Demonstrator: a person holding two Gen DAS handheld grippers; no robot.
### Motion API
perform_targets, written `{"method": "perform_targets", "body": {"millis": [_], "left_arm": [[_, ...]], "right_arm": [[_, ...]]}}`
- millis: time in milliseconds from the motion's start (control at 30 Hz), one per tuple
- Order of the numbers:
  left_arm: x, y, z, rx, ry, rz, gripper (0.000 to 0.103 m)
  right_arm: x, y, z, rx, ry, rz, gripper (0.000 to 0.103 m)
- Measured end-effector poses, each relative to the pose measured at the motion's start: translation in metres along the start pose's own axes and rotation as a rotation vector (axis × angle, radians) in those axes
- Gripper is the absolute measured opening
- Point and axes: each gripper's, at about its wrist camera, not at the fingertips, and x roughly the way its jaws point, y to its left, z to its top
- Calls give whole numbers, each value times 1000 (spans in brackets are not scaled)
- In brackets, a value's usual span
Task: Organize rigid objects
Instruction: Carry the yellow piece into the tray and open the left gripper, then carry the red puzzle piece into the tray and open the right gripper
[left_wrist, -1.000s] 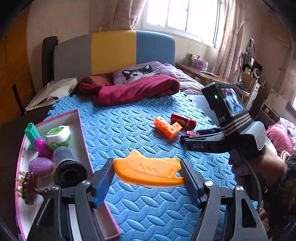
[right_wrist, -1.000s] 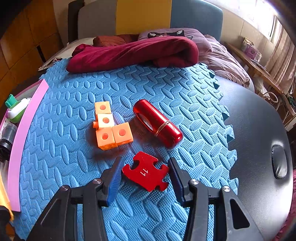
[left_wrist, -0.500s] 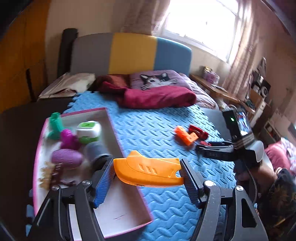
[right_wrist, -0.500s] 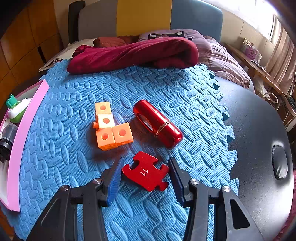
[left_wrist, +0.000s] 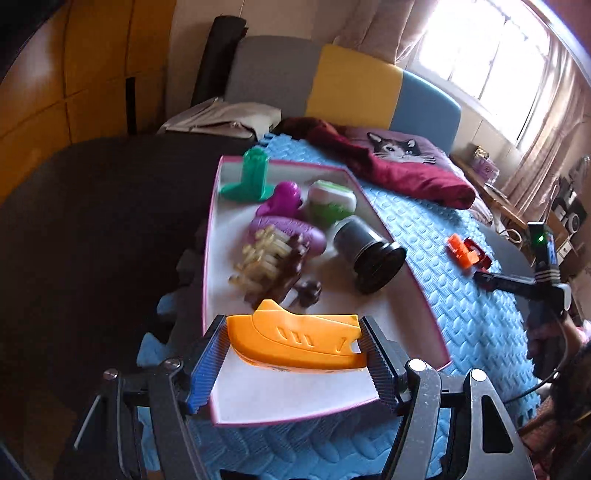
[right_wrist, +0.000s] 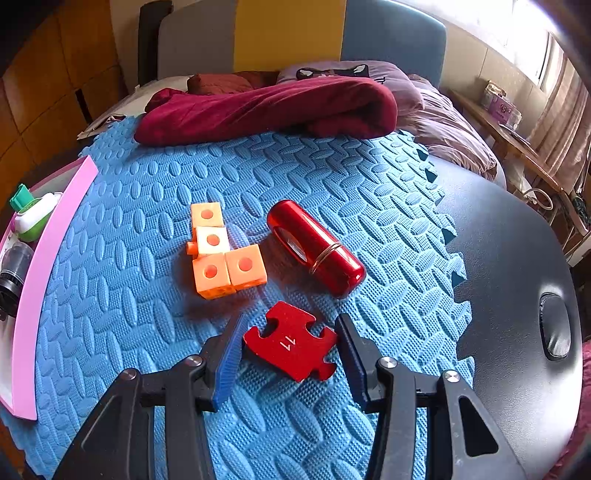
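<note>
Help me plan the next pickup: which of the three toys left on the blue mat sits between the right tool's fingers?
The flat red puzzle piece. It sits between the right tool fingers, unlike the orange blocks and red cylinder farther off.

A tray (left_wrist: 413, 284) is lying on the left part of a foam mat (right_wrist: 332, 177). To its right on the mat, joined cubes (right_wrist: 221, 251) are sitting left of a capsule-shaped case (right_wrist: 317, 247), with a puzzle piece (right_wrist: 291, 341) lying before them. A blanket (right_wrist: 266, 107) is lying behind.
</note>
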Motion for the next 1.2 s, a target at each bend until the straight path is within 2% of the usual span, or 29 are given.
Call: {"method": "perform_targets", "body": {"millis": [300,467,700,1000,1067,1100,1200], "left_arm": [[22,-6,0,14,50,-9,71],[38,-4,5,2,81,14,70],[58,-11,15,44,59,77,70],[53,-10,12,46,53,85,74],[50,-10,11,44,48,88,76],[48,-10,10,43,47,88,80],[44,-9,10,40,45,80,81]], "right_arm": [[0,1,0,-7,-3,-8,49],[-1,1,0,-10,-4,-10,49],[-1,1,0,-14,-5,-11,49],[0,1,0,-13,-6,-11,49],[0,1,0,-11,-6,-10,49],[0,1,0,-10,-5,-9,49],[0,1,0,-11,-6,-10,49]]}}
